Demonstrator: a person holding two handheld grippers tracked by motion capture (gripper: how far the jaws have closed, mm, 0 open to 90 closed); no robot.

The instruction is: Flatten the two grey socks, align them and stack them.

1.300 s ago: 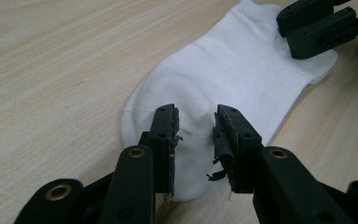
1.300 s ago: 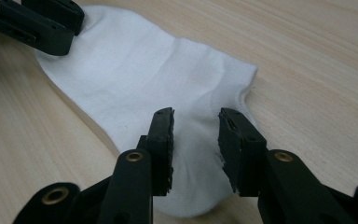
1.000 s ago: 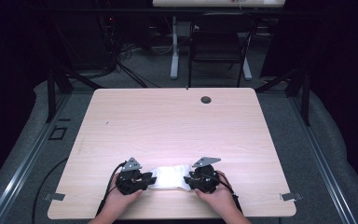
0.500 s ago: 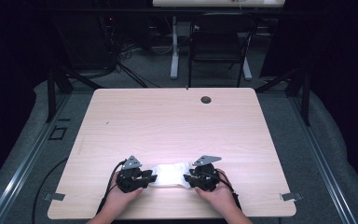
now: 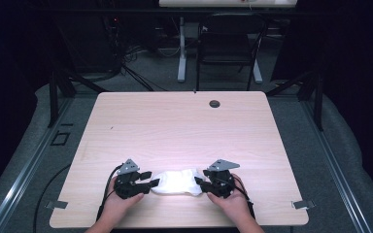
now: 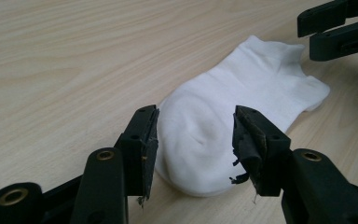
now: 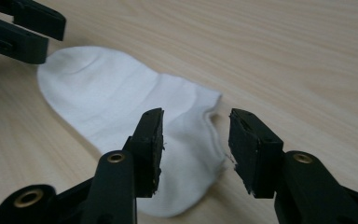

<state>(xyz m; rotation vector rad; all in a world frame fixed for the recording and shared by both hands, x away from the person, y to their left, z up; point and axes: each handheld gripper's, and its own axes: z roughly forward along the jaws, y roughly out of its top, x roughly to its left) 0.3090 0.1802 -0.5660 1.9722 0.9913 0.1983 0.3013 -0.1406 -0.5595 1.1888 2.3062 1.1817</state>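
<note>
High view: the sock lies flat near the front edge of the table, well short of the round hole at the far edge. Its long axis runs side to side, parallel to that front edge. Our left gripper and right gripper sit at its 2 ends.

Left gripper view: the jaws have just been opening and stand apart, the sock's rounded toe between them, unpinched. The toe points at this gripper.

Right gripper view: these jaws have also just been opening and stand wide, astride the cuff corner without pressing.

We judge this a release. To do it well, we should draw both grippers straight back off the ends, so no pad snags and skews the cloth.
</note>
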